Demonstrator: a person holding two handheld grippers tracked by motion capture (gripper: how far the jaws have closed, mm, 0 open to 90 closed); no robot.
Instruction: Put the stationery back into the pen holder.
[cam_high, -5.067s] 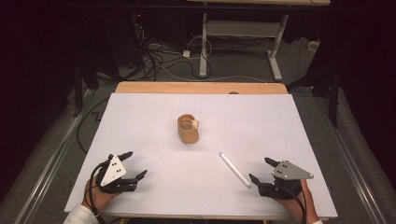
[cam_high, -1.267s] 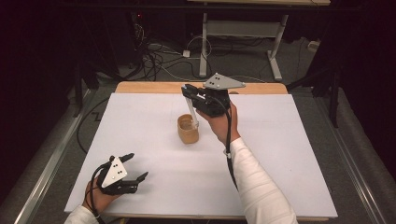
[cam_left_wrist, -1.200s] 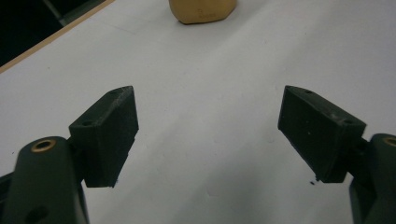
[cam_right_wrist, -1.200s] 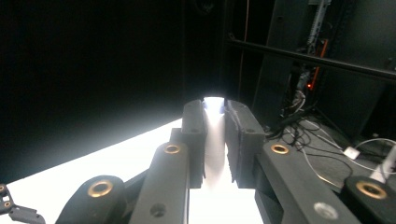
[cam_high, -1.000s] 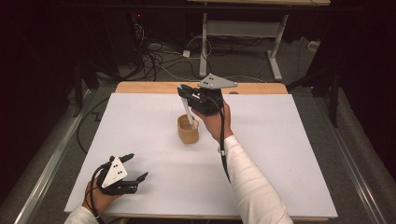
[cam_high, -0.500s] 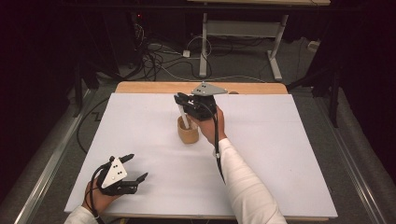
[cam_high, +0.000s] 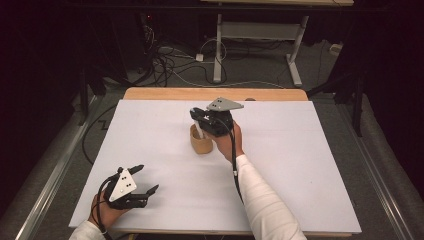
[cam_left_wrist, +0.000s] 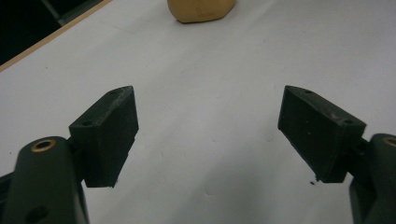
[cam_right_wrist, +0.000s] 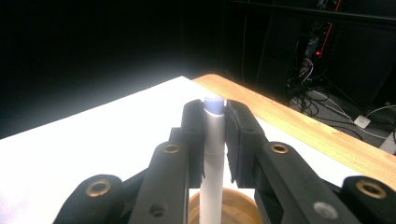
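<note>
A small round wooden cup (cam_high: 201, 145) stands on the white board (cam_high: 300, 165) a little behind its middle. My right gripper (cam_high: 202, 121) hovers right above the cup, shut on a white pen (cam_right_wrist: 213, 140) that stands upright between the pads. The pen's lower end (cam_high: 198, 131) dips into the cup's mouth (cam_right_wrist: 236, 211). Near the front left corner my left gripper (cam_high: 149, 178) rests low over the board, open with nothing between its fingers. In the left gripper view the cup (cam_left_wrist: 201, 9) sits far ahead of that gripper (cam_left_wrist: 205, 135).
The white board lies on a wooden table whose back edge (cam_high: 165, 93) shows behind it. Beyond are a dark floor with cables (cam_high: 165, 55) and a white desk frame (cam_high: 260, 35). A white sleeve (cam_high: 260, 200) crosses the board's front middle.
The right gripper has sunk with the pen and drifted slightly left, bringing the pen's tip down into the cup. Much earlier the pen lay on the board at front right. The left gripper stayed put.
</note>
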